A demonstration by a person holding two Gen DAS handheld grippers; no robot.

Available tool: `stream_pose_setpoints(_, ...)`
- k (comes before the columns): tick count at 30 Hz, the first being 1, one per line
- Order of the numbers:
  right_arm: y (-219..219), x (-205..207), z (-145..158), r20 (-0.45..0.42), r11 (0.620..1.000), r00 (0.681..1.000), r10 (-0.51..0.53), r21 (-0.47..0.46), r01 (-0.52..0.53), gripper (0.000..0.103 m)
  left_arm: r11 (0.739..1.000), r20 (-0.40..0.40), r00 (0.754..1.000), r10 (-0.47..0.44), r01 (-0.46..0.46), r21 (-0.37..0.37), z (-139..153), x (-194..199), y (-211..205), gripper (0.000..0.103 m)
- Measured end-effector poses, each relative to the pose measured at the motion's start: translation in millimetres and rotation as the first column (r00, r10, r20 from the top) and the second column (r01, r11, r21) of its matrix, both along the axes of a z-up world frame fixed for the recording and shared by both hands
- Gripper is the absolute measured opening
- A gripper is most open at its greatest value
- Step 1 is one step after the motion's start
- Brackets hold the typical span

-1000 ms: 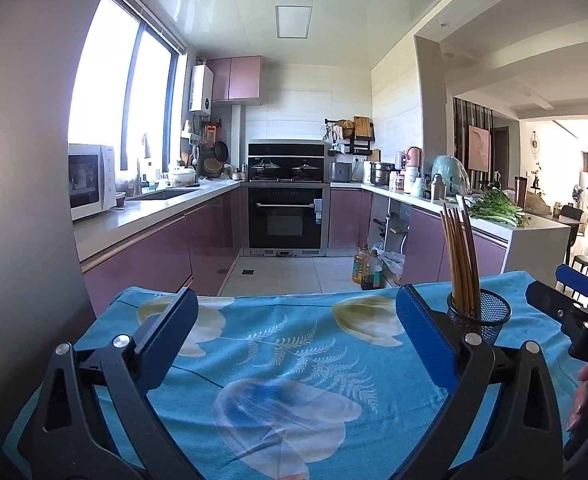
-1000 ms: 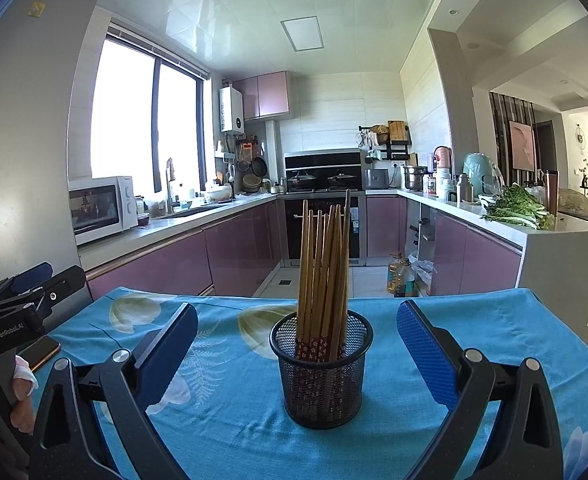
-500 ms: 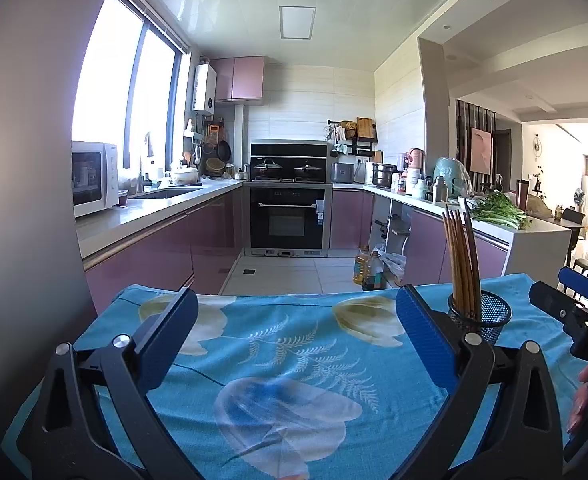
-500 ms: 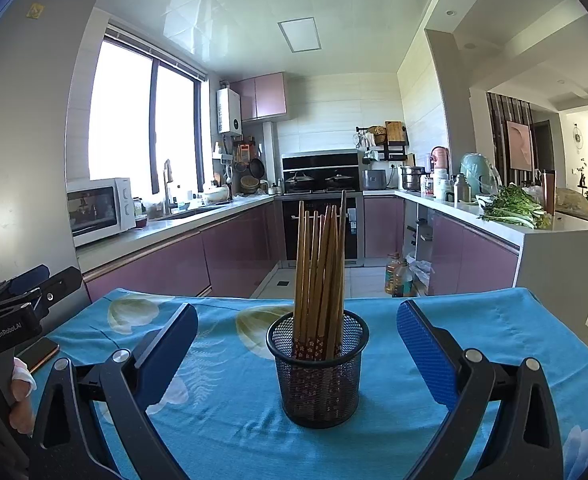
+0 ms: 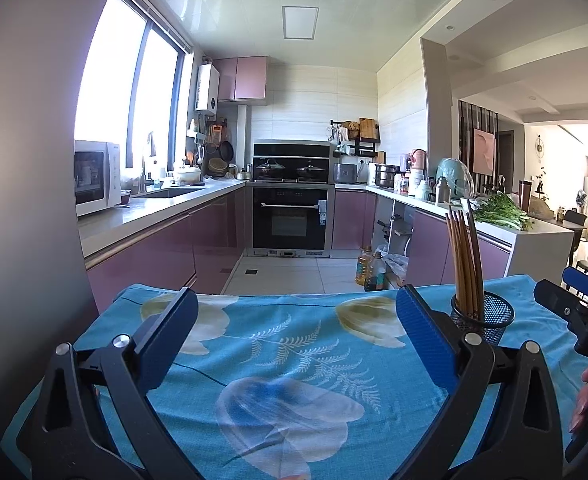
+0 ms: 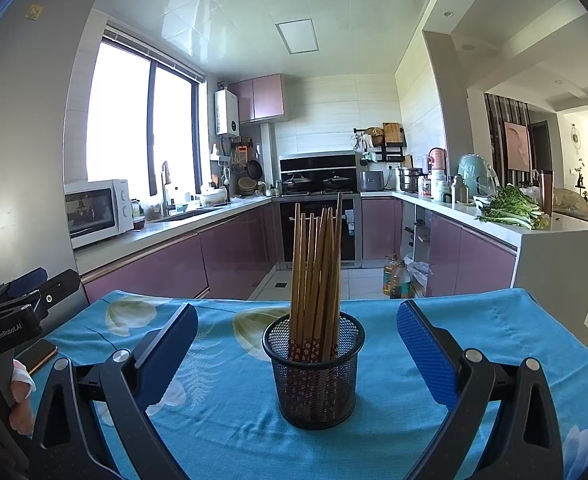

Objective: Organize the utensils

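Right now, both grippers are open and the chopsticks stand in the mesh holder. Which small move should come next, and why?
Probably ease the right gripper forward until its open jaws straddle the chopsticks. They stand bundled in the mesh holder, centred in its view, while the left gripper faces only bare tablecloth.

In the left wrist view, the left gripper's right finger hides the lower left of the mesh holder. The mesh veils the chopsticks' lower ends. A phone near the table's left edge lies half hidden behind the other gripper's body. The table's near edge is cut off.
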State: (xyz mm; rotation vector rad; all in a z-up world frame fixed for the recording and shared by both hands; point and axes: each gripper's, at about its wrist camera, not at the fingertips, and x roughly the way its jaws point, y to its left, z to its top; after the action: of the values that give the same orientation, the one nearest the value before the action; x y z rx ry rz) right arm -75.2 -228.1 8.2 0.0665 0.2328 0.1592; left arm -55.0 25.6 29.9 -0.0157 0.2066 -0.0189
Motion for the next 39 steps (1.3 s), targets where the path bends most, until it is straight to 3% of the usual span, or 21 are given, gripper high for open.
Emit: stream_pose_setpoints(39, 2.1, -2.0, 0.8, 0.009, 1.0, 1.0, -0.017, 0.005, 0.017, 0.097, 1.0, 0.0, 1.0, 0.002, -0.002, -0.001, -1.1, 0.5, -0.9, 0.097)
